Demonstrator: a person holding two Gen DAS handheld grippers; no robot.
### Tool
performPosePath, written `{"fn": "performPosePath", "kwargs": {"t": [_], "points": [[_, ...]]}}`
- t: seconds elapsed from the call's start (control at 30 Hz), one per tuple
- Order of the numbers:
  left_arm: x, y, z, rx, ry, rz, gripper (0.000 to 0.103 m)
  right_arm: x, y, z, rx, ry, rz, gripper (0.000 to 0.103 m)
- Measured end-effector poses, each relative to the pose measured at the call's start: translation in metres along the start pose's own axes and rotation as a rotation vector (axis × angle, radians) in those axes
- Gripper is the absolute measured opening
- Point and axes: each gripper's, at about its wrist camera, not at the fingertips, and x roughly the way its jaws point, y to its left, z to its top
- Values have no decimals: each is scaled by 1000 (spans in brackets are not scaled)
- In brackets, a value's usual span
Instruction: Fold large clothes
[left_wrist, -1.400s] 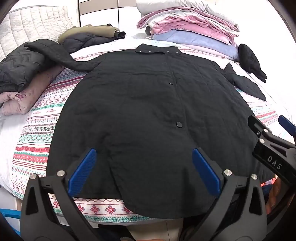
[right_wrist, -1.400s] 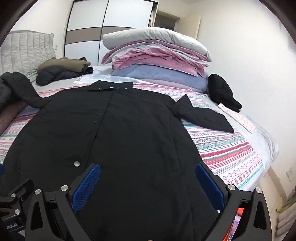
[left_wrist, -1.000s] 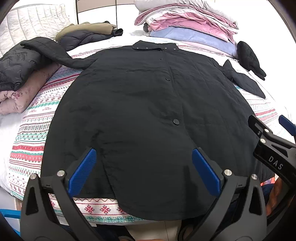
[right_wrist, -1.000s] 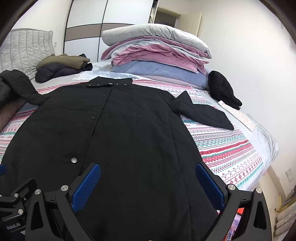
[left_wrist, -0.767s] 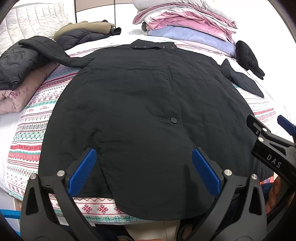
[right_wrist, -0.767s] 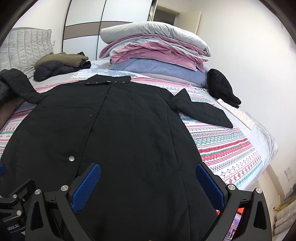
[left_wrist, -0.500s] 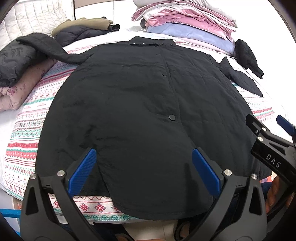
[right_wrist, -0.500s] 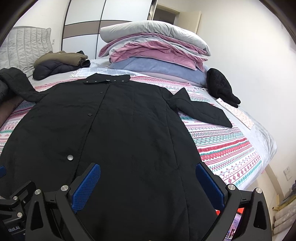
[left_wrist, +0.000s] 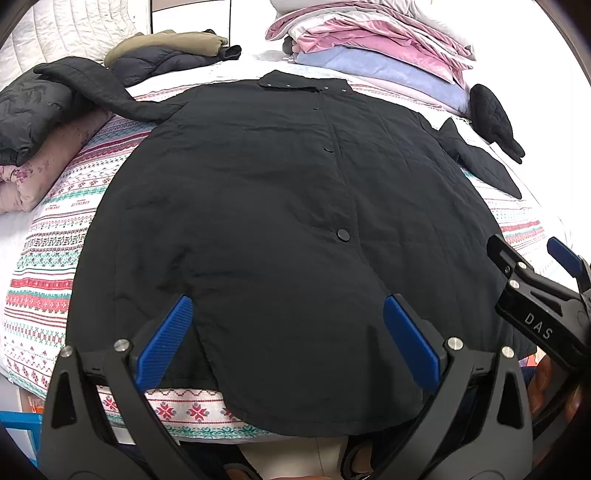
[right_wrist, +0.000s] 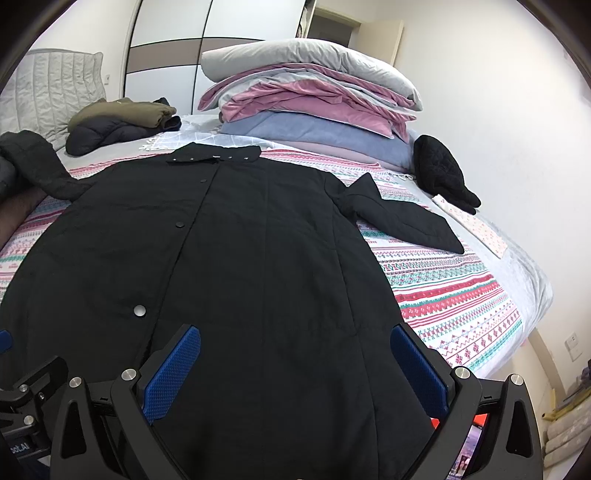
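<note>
The patterned bedspread (right_wrist: 454, 295) was the landmark here. At its far end sat a stack of quilts (right_wrist: 314, 107), grey on top, pink and blue under. A black glove-looking thing (right_wrist: 443, 177) lay just right of that stack. Far left corner had an olive jacket (right_wrist: 125, 110) on a dark puffer (right_wrist: 99, 134), headboard (right_wrist: 48, 88) behind.

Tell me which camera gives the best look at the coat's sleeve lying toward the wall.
The right wrist view: that sleeve lies fully visible, spread across the striped bedspread. In the left wrist view the same sleeve is squeezed toward the picture's edge, looking small and distorted.
</note>
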Motion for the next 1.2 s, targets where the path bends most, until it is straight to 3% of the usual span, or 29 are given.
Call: {"fn": "performPosePath", "kwargs": {"t": [0.6, 0.77, 1.03, 1.2], "points": [[1, 6, 1, -7, 16, -9, 103, 3, -2, -4, -16, 33, 3, 103], [2, 32, 6, -27, 20, 25, 103, 10, -15, -4, -22, 71, 17, 103], [2, 152, -2, -319, 83, 161, 103, 53, -121, -14, 220, 245, 101, 103], [10, 198, -18, -499, 109, 129, 102, 95, -175, -31, 346, 426, 147, 101]]}}
